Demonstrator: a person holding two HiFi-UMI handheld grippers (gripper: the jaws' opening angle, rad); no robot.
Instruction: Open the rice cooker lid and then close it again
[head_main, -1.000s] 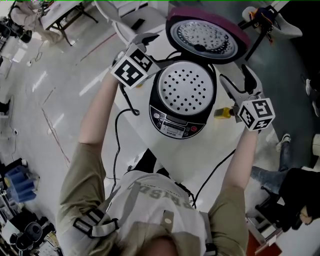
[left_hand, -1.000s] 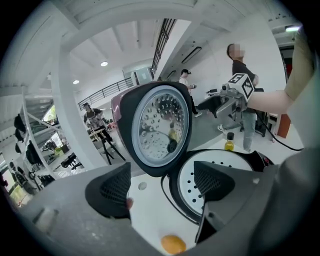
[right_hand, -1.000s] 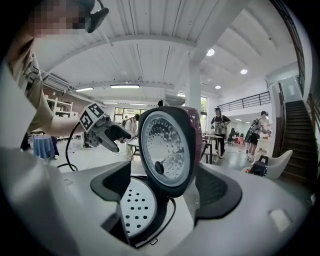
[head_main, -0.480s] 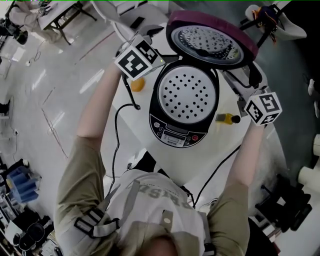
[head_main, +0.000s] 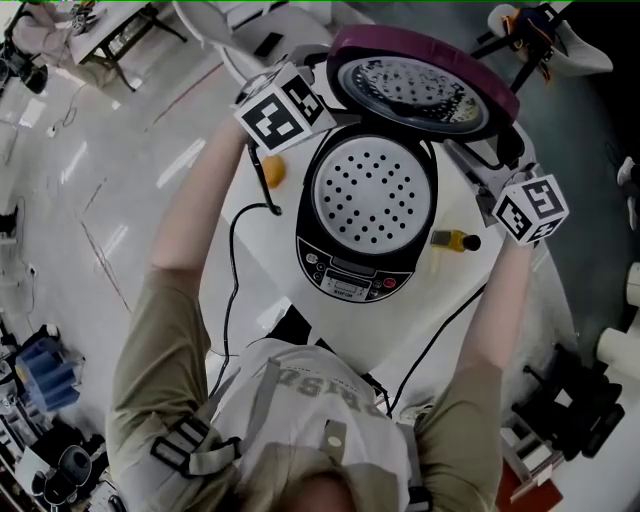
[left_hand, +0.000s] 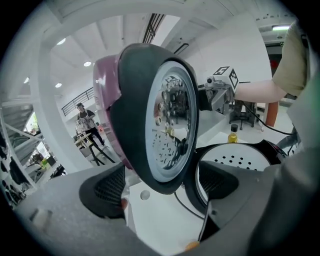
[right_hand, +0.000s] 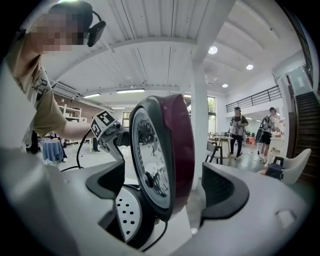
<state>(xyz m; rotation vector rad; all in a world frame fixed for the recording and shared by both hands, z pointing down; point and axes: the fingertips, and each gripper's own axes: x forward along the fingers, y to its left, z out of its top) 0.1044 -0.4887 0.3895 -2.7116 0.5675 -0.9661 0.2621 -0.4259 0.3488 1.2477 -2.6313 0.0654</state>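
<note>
Two claws (left_hand: 162, 187) (right_hand: 165, 187), jaws just opened wide and gripping nothing, straddle the upright lid (left_hand: 150, 115).

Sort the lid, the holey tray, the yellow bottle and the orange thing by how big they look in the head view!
1. lid
2. holey tray
3. yellow bottle and orange thing: about alike, can't rank them.

glossy maroon plastic lid (head_main: 425, 42), shiny metal inner plate (head_main: 412, 85); matt perforated tray (head_main: 370, 190); smooth white table (head_main: 275, 262).
</note>
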